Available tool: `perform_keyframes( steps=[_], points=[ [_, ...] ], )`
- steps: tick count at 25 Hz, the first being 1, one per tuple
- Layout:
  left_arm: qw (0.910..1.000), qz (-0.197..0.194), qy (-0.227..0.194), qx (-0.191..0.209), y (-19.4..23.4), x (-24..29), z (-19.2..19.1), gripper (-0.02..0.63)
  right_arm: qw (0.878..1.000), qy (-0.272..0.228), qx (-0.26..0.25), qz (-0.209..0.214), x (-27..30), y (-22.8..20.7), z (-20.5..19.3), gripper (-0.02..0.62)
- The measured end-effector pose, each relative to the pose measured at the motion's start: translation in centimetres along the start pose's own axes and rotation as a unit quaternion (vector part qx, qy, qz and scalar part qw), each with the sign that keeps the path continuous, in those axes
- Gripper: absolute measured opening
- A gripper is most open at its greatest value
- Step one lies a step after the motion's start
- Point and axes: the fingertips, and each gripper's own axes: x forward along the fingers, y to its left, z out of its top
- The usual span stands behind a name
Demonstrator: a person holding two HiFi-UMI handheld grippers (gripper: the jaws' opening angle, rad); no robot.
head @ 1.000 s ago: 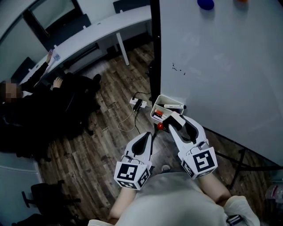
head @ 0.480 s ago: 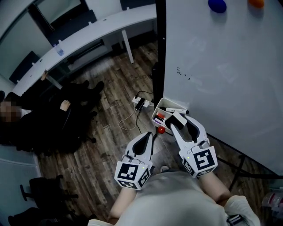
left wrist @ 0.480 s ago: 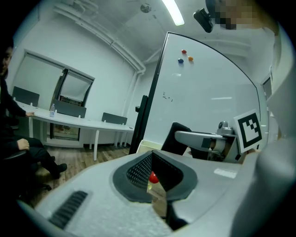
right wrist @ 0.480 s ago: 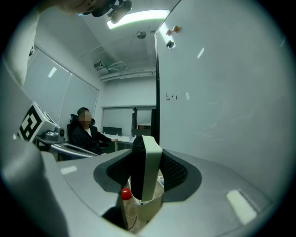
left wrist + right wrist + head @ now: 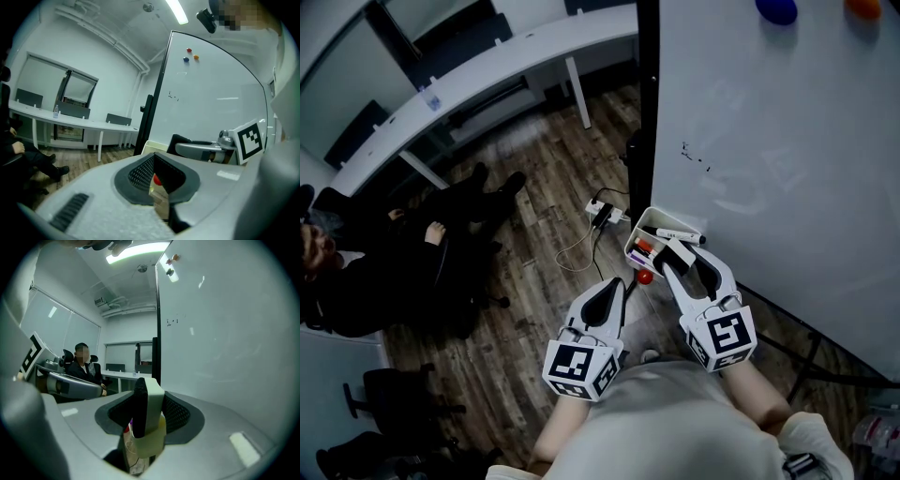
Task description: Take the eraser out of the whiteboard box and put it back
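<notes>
Whiteboard (image 5: 787,141) ahead, its box (image 5: 661,217) at my right gripper (image 5: 671,249); those jaws pinch the eraser (image 5: 150,404). My left gripper (image 5: 615,285) sits pressed together, empty.

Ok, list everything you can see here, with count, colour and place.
whiteboard: one, white, right side.
magnets: three, red, blue, orange, high on whiteboard.
whiteboard box: one, white, at whiteboard's lower left corner.
markers: a few, red and black-capped, inside whiteboard box.
eraser: one, white with black felt, between right gripper's jaws.
power strip: one, white, on floor left of whiteboard.
desk: one, white, long, across the room.
seated person: one, dark clothes, left.
left gripper: one, grey, jaws together, empty.
right gripper: one, grey, shut on eraser, by whiteboard box.
</notes>
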Motion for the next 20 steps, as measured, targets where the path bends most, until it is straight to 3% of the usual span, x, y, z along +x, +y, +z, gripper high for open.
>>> perform_keyframes(
  steps=[20],
  points=[
    [1.0000,-0.005,-0.001,0.000,-0.3,-0.2,0.1,0.005,1.000,0.020,0.016,-0.001,0.4,0.0,-1.6,0.190]
  ],
)
